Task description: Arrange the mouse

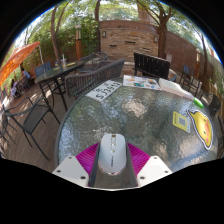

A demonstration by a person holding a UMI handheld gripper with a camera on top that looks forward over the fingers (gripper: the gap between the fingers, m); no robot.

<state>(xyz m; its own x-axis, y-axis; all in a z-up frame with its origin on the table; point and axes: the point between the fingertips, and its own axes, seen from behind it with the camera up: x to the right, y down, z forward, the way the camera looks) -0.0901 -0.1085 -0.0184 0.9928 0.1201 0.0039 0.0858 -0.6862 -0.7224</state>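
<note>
Mouse (112,153) lies between the fingers of your gripper (112,170) on the glass table (150,115), its long axis pointing straight ahead, both pads seemingly pressed on its sides.

A pale grey mouse (112,152) sits between magenta pads (86,156) on white fingers (70,170). The table (85,122) has a mottled, patterned glass top, greyish with glints. To the far right lies a yellow and green item (203,125). Farther off stands a black monitor (152,66), with white papers (103,91) at the left. Dark metal chairs (35,118) stand at the left, before a brown brick wall (125,40).
</note>
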